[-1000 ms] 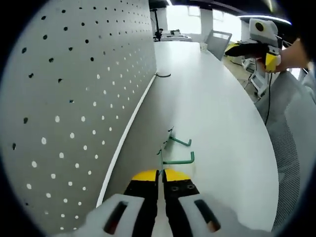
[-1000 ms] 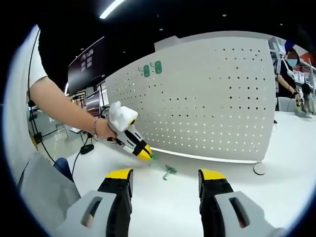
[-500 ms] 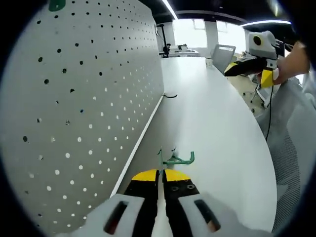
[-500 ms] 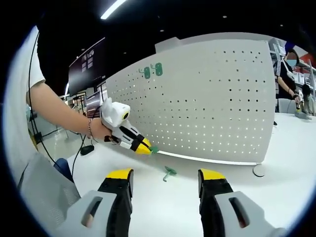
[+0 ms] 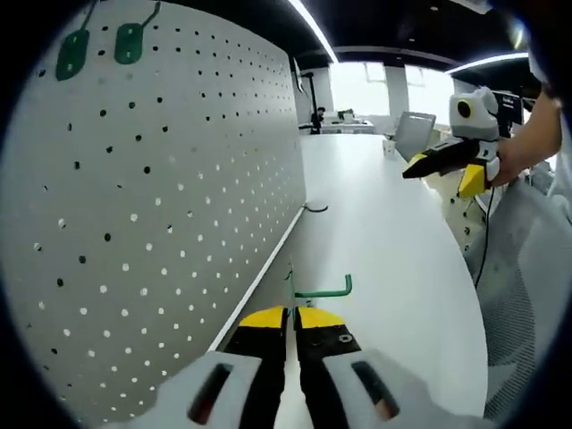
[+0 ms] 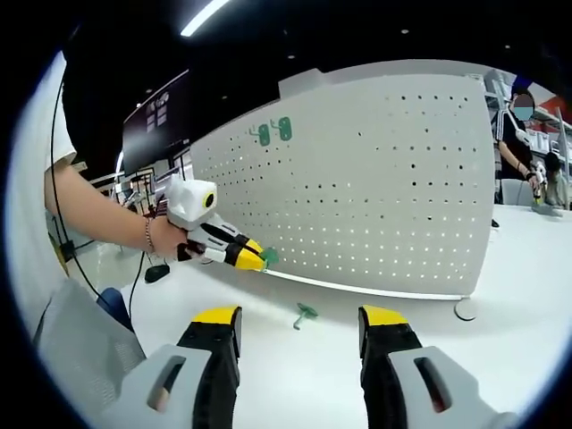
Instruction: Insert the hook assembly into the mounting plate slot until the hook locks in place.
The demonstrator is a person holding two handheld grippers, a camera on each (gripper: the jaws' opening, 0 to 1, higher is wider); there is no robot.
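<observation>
While the white table (image 6: 500, 295) runs along the foot of the pegboard (image 6: 375, 179), that upright board carries two green hooks (image 6: 273, 131) near its top edge. Raised off the table just in front of the pegboard, the left gripper (image 6: 254, 259) has its jaws pressed together on a green hook (image 5: 320, 289), whose bent end points away from the board. Farther out from the pegboard, the right gripper (image 6: 299, 326) hovers with jaws wide apart and nothing between them, and another green hook (image 6: 306, 313) lies on the table near the board's base.
</observation>
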